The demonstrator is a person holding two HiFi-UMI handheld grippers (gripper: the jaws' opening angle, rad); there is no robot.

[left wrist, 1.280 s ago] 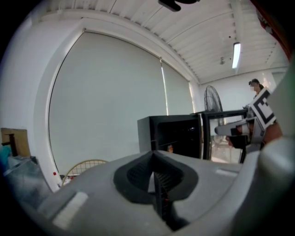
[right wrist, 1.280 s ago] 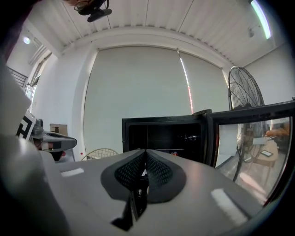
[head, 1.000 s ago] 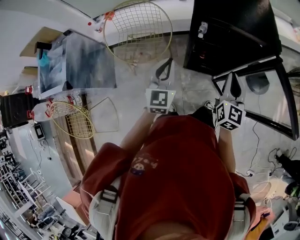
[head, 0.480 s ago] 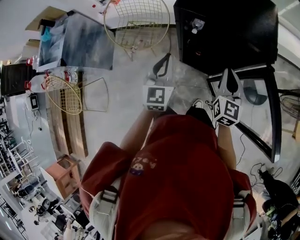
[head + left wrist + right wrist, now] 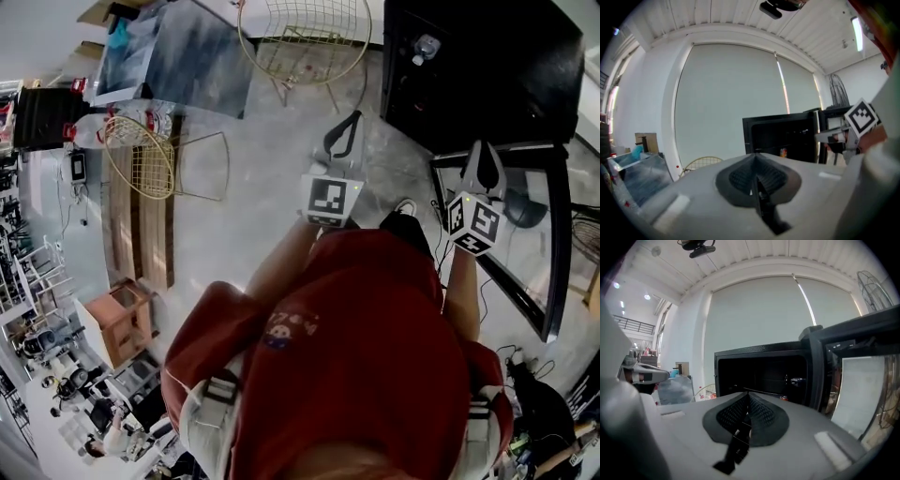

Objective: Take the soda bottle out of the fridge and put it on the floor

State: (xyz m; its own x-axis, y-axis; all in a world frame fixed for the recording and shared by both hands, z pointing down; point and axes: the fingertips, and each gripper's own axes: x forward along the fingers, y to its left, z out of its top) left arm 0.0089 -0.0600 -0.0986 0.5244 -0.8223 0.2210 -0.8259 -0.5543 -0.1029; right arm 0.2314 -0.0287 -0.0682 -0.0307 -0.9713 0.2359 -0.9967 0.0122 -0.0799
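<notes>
The floor is hard and pale. If the bottle is held weakly on the way down, it could slip and drop, or be set down crooked and topple.

The fridge stands open ahead and its inside is dark. So little shows in there that a reach could be misjudged and hit a shelf or wall.

The door hangs open just to the right of the right gripper. A swing that way could knock the door or catch on its frame.

Both grippers are near the opening but not inside it. The right gripper's jaws are pressed together on nothing, and so are those of the left gripper, so these are 2 closed, empty tools. If either goes in without opening first, it will likely shove the bottle rather than take it, tipping it or pushing it deeper.

The bottle is my reading of a dark shape with a shiny end on a shelf at the right of the opening. It is too small to be sure of, and I cannot tell whether it stands or lies. A grip aimed at the wrong part could glance off.

A red thing sits near the bottle, lower and to its left. Jaws opened wide could knock it over.
</notes>
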